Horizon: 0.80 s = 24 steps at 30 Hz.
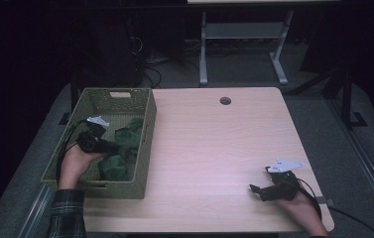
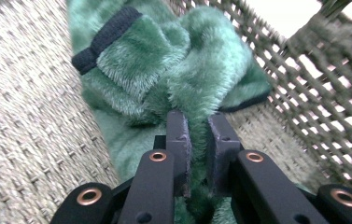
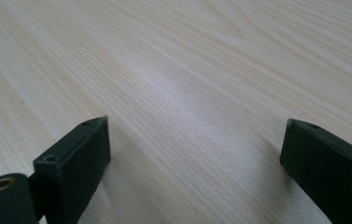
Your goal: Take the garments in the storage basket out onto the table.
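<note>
- Step, I judge: grasp made. Left gripper [image 2: 197, 135] jaws nearly closed, pinching a fold of green fleece cloth [image 2: 164, 70] inside wicker basket [image 1: 117, 99] at worktop's left edge.
- Next: lift cloth clear of the basket wall w/o snagging.
- Right gripper [image 1: 255, 189] jaws wide, holding nothing, resting on pale wood worktop [image 1: 214, 144].
- Room dark; grey floor, desk legs behind.
</note>
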Motion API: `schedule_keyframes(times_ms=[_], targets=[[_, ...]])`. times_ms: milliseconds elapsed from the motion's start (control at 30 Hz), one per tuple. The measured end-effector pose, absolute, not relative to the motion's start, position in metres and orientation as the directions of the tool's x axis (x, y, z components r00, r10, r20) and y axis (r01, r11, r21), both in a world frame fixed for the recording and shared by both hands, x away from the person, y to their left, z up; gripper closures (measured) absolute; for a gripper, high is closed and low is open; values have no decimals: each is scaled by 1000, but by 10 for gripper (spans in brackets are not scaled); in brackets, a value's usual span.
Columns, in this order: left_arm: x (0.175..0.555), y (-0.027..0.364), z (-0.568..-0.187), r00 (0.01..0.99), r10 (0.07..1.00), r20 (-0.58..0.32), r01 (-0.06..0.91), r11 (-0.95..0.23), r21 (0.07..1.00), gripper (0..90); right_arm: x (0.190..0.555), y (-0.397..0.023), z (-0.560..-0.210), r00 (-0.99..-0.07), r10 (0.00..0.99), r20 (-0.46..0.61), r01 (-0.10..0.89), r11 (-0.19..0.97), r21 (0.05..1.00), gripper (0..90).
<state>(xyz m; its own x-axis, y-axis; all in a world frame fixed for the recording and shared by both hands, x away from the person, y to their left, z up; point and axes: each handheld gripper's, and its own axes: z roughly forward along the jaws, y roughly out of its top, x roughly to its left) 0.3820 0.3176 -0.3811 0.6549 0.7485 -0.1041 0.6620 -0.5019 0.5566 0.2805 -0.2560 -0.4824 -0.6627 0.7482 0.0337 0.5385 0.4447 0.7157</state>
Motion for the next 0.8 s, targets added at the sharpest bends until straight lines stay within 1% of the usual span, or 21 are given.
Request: schedule_keyframes(times_ms=[333,567,667,800], targets=[[373,325,-361,639,756,-141,649,-431,627,815,281,-256,-482,-663,748,33,538,446,716,82],[367,329,-346,630,762,-150,635,-395,663,819,281,-256,-482,-663,748,34,538,444,716,82],[365,331,-336,627,760,-172,632,-366,683,823,280,-256,-482,-662,748,34,539,444,716,82],[361,333,-320,623,761,-179,614,-335,715,826,280,-256,-482,-662,748,34,538,444,716,82]])
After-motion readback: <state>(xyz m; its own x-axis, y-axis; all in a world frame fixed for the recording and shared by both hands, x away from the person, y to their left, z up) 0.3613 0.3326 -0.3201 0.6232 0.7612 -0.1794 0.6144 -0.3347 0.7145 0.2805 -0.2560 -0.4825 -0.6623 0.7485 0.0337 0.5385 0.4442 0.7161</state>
